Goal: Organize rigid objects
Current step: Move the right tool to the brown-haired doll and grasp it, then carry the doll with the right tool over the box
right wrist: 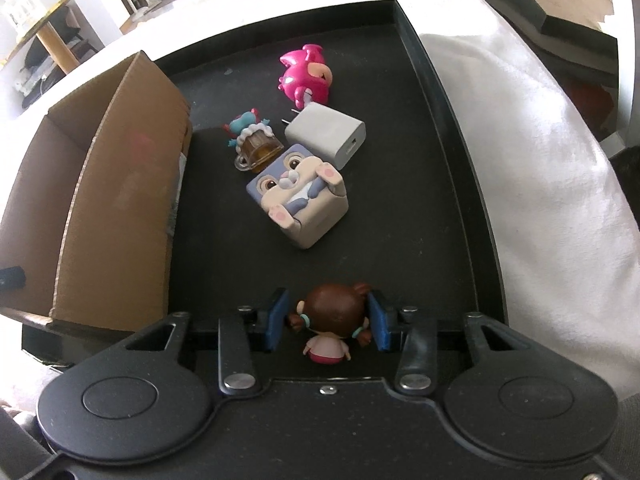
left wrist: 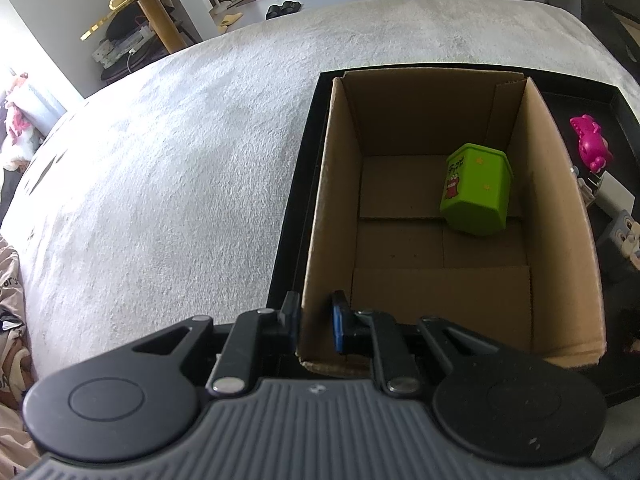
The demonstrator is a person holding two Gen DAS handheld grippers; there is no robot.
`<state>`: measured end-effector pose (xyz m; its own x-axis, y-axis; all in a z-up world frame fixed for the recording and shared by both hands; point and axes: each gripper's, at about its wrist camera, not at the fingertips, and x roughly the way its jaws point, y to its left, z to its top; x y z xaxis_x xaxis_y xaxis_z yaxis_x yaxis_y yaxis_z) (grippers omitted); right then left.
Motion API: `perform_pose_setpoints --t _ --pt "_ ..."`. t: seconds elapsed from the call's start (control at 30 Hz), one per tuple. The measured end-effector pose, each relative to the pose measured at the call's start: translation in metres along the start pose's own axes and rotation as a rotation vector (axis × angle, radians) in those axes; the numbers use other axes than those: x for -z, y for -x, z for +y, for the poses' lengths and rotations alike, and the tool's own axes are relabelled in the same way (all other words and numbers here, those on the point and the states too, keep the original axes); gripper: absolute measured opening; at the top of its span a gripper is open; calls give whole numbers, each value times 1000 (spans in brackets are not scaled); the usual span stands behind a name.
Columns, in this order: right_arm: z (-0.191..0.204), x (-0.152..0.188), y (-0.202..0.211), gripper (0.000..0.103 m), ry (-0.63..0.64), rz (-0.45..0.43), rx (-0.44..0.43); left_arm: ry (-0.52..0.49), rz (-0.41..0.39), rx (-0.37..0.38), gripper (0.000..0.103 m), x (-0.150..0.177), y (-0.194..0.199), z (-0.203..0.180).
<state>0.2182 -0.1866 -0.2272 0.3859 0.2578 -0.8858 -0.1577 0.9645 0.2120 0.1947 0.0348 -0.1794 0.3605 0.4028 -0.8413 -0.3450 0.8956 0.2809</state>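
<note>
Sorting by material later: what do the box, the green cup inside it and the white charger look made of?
Box: corrugated cardboard, matte brown, fluted cut edges showing. Green cup: probably moulded plastic, smooth with a soft sheen and a printed cartoon. White charger: likely hard plastic, satin white, metal prongs.

The cardboard box (left wrist: pixel 448 216) stands open-topped, its floor bare except at 1 o'clock, where a green pot (left wrist: pixel 476 190) lies against the right wall. The left gripper (left wrist: pixel 316 320) straddles the box's near left wall, blocking that corner. On the black tray (right wrist: pixel 452 128), a cluster fills the middle toward 12 o'clock: rabbit cube (right wrist: pixel 298 204), white charger (right wrist: pixel 326 134), small mug figure (right wrist: pixel 254 142), pink toy (right wrist: pixel 306 74). Open lanes run at 3 o'clock along the tray's rim and at 9 o'clock beside the box wall. A doll (right wrist: pixel 330 322) sits between the right gripper's (right wrist: pixel 328 320) fingers.
</note>
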Motion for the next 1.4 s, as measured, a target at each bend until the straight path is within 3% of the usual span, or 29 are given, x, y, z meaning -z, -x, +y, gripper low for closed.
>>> perform_pose_setpoints --t 0.73,1.4 --pt "46 -30 54 42 101 -115 -40 27 -5 45 14 1 1 8" --pt "121 -63 77 42 264 -198 -85 68 -15 96 12 3 3 18"
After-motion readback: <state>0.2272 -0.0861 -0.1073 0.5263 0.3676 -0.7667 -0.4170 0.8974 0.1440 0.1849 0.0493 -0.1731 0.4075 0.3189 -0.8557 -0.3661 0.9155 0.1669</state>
